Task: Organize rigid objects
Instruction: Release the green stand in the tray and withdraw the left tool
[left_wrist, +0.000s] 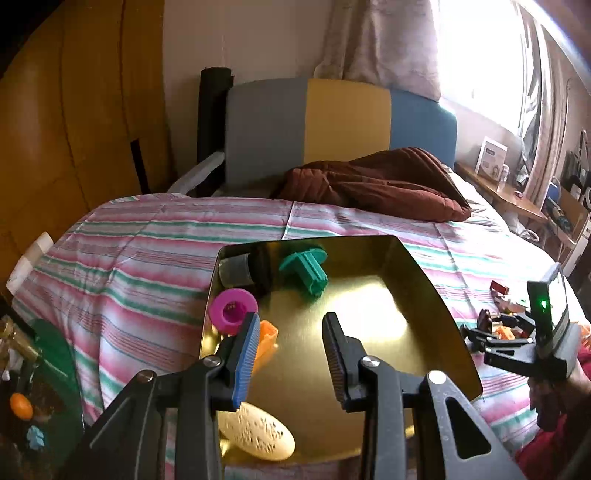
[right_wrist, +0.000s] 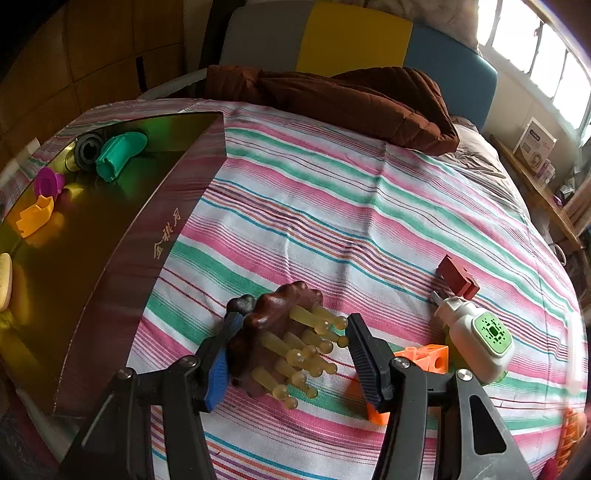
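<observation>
A gold tray (left_wrist: 439, 306) lies on the striped bed and holds a teal piece (left_wrist: 306, 271), a grey cylinder (left_wrist: 236, 271), a pink ring (left_wrist: 232, 310), an orange piece (left_wrist: 267, 341) and a cream oval (left_wrist: 258, 432). My left gripper (left_wrist: 291, 321) hovers over the tray, open, with nothing between its fingers. Right of the tray (right_wrist: 147, 258), my right gripper (right_wrist: 293, 319) is shut on a brown massage brush (right_wrist: 273, 317) with yellowish prongs, low over the bedspread. That gripper's green light (left_wrist: 543, 304) shows at the right edge of the left wrist view.
A red block (right_wrist: 458, 275), a white bottle with a green face (right_wrist: 476, 339) and an orange cube (right_wrist: 424, 360) lie on the bedspread right of the brush. A brown quilt (right_wrist: 332, 99) is bunched at the headboard. A red sleeve (left_wrist: 546, 450) shows low right.
</observation>
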